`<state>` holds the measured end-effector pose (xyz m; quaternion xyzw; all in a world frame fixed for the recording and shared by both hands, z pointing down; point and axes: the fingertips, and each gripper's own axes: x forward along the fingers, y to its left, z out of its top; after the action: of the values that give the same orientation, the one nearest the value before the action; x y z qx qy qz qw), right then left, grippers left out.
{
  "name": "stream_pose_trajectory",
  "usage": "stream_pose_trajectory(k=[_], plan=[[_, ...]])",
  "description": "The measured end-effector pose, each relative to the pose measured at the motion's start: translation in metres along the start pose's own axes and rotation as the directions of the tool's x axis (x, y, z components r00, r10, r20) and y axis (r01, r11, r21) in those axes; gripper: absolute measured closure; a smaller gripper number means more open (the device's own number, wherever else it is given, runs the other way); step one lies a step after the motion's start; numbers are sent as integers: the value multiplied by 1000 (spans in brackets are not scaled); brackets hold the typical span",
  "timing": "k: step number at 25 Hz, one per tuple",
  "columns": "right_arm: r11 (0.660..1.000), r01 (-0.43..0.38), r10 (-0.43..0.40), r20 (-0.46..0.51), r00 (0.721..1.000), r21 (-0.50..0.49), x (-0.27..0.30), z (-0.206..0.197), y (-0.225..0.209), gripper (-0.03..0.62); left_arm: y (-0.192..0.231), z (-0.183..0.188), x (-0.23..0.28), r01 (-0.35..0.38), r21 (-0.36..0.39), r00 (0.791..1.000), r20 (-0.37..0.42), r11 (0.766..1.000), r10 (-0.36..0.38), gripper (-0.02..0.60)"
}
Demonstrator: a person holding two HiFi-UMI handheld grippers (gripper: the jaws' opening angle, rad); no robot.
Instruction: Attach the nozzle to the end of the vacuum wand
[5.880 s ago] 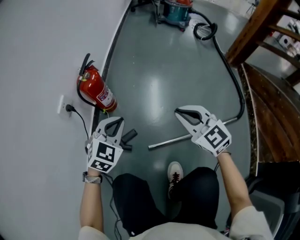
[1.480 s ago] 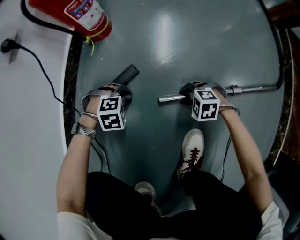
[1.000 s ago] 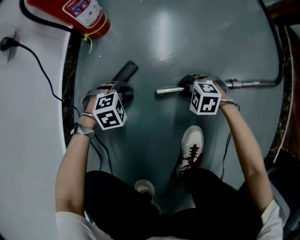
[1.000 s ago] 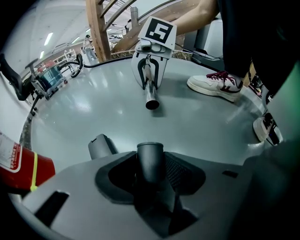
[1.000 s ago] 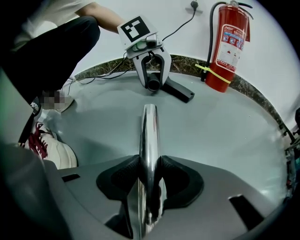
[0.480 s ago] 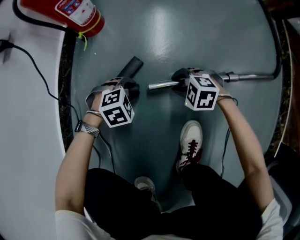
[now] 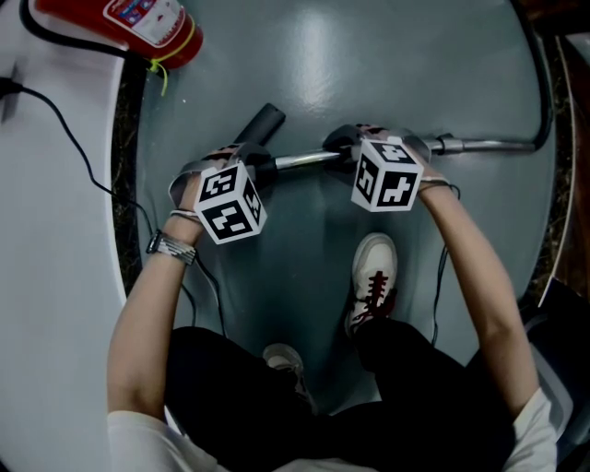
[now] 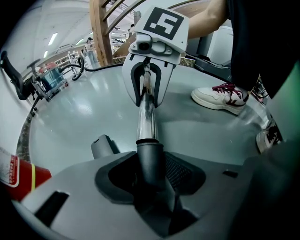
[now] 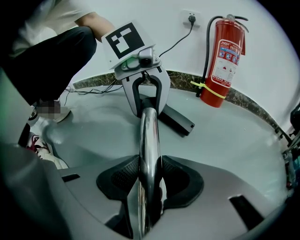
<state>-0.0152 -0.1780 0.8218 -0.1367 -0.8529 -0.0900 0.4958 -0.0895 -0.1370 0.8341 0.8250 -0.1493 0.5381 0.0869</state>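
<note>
Both grippers had drawn together since half a second earlier, and the gap then open between the wand [image 7: 479, 144] tip and the nozzle [image 7: 265, 120] had closed.

Status. The left gripper [image 7: 247, 164] was clamped on the nozzle's dark collar. The right gripper [image 7: 348, 147] was clamped on the chrome wand, near its free end. In the left gripper view the wand ran straight from the right gripper to the mouth of the collar, with the two parts in line. The nozzle therefore sat at the wand's tip, between the person's hands and over the floor [image 7: 323, 55]. Its body angled off to one side of the wand's line.

Done: both parts were gripped, aligned and brought together. Insertion appeared to have begun.

Left, by judgement: the collar had to be pushed fully home on the wand. How deep the tip sat could not be told, because the collar hid it.

Count: one nozzle, one wand, two grippers, one extinguisher [image 7: 138, 23] and two shoes [image 7: 373, 272].
</note>
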Motion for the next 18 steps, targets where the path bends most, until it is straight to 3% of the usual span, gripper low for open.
stream_pose_trajectory(k=[12, 18], plan=[[1000, -10, 10, -21, 1000, -15, 6, -3, 6, 428, -2, 2, -1, 1, 12, 1000, -7, 1000, 0, 400], [998, 30, -30, 0, 1000, -49, 6, 2, 5, 428, -2, 0, -1, -5, 1, 1000, -23, 1000, 6, 400]])
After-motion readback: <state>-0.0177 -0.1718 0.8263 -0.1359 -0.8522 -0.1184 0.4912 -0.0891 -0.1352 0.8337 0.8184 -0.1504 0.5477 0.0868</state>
